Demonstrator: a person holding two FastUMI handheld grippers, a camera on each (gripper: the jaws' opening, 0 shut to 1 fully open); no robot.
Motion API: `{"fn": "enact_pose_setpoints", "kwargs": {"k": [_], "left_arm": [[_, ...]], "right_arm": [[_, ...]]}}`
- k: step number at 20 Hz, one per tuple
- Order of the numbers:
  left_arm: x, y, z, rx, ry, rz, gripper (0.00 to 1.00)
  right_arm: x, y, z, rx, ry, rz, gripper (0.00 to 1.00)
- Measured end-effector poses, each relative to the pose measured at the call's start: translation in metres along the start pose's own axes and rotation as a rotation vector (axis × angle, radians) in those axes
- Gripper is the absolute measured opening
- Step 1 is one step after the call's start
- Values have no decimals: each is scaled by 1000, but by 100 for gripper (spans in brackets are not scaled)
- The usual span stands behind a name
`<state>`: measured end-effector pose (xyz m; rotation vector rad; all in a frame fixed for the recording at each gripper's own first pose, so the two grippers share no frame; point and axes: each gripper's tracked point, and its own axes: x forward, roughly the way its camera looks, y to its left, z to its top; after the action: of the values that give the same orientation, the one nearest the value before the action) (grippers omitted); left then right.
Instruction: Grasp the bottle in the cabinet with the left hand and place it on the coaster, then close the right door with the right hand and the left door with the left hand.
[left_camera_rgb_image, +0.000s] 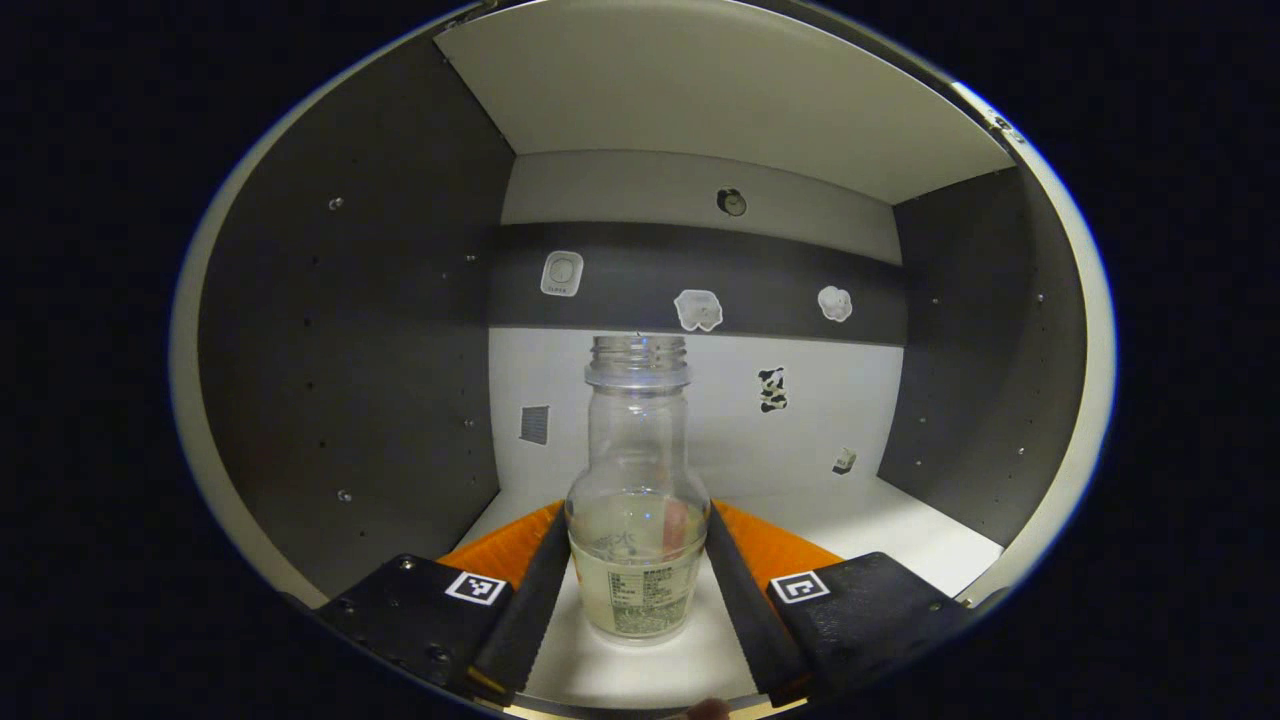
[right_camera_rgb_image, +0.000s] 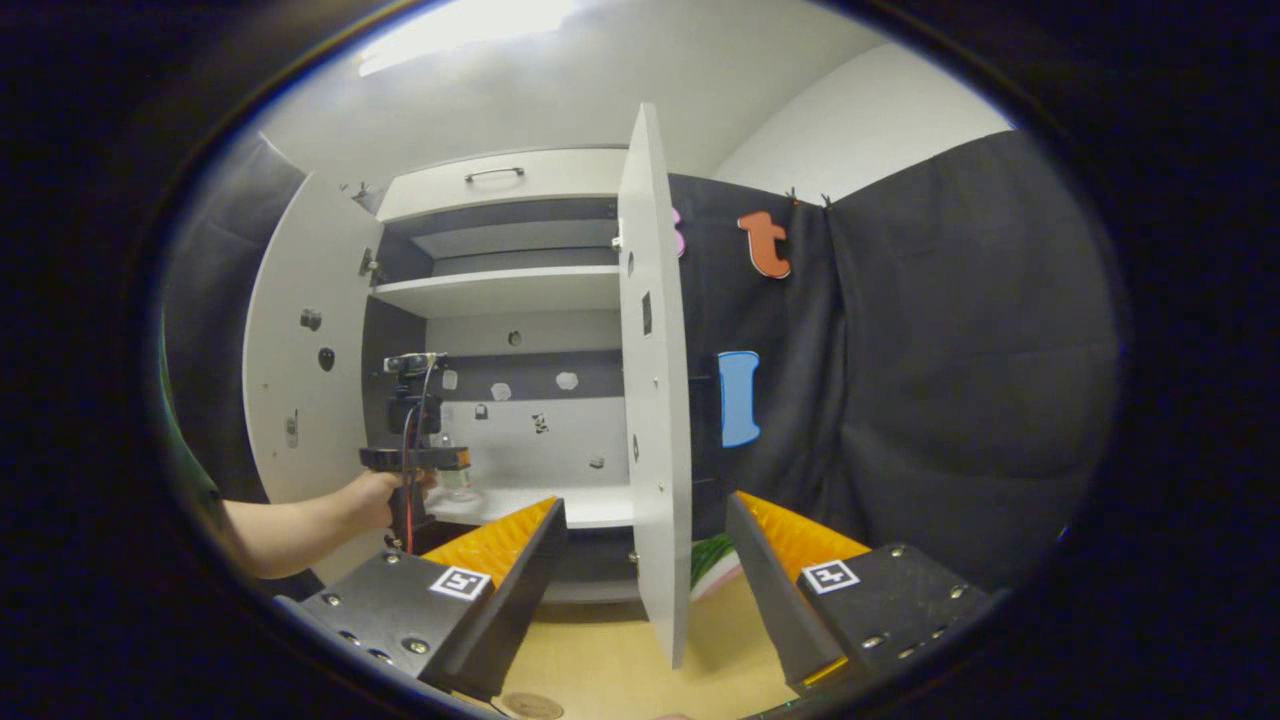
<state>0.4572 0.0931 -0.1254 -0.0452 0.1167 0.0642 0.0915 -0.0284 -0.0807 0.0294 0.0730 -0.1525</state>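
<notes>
While both white doors hang open, the tall white cabinet (right_camera_rgb_image: 505, 180) with dark grey inner walls fills the booth, its right door (right_camera_rgb_image: 652, 400) edge-on ahead of my right gripper (right_camera_rgb_image: 645, 560), whose fingers are spread wide with nothing between them above the pale wooden tabletop (right_camera_rgb_image: 610, 670). My hand (right_camera_rgb_image: 375, 497) reaches my left gripper (left_camera_rgb_image: 638, 585) onto the cabinet's lower white shelf (left_camera_rgb_image: 880, 530). There the clear, uncapped plastic bottle (left_camera_rgb_image: 638, 500), with pale liquid at its bottom, stands upright between my left fingers; I cannot tell whether they press on it.
</notes>
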Motion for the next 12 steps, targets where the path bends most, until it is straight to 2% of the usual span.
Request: {"fn": "enact_pose_setpoints", "kwargs": {"k": [5, 10, 12], "left_arm": [[-57, -10, 18, -73, -22, -39, 81], [-126, -20, 48, -92, -71, -77, 83], [-156, -31, 53, -98, -88, -105, 81]], "right_arm": [[-33, -9, 11, 36, -36, -15, 97], [-65, -13, 25, 44, -68, -7, 97], [-75, -17, 32, 43, -82, -6, 97]]}}
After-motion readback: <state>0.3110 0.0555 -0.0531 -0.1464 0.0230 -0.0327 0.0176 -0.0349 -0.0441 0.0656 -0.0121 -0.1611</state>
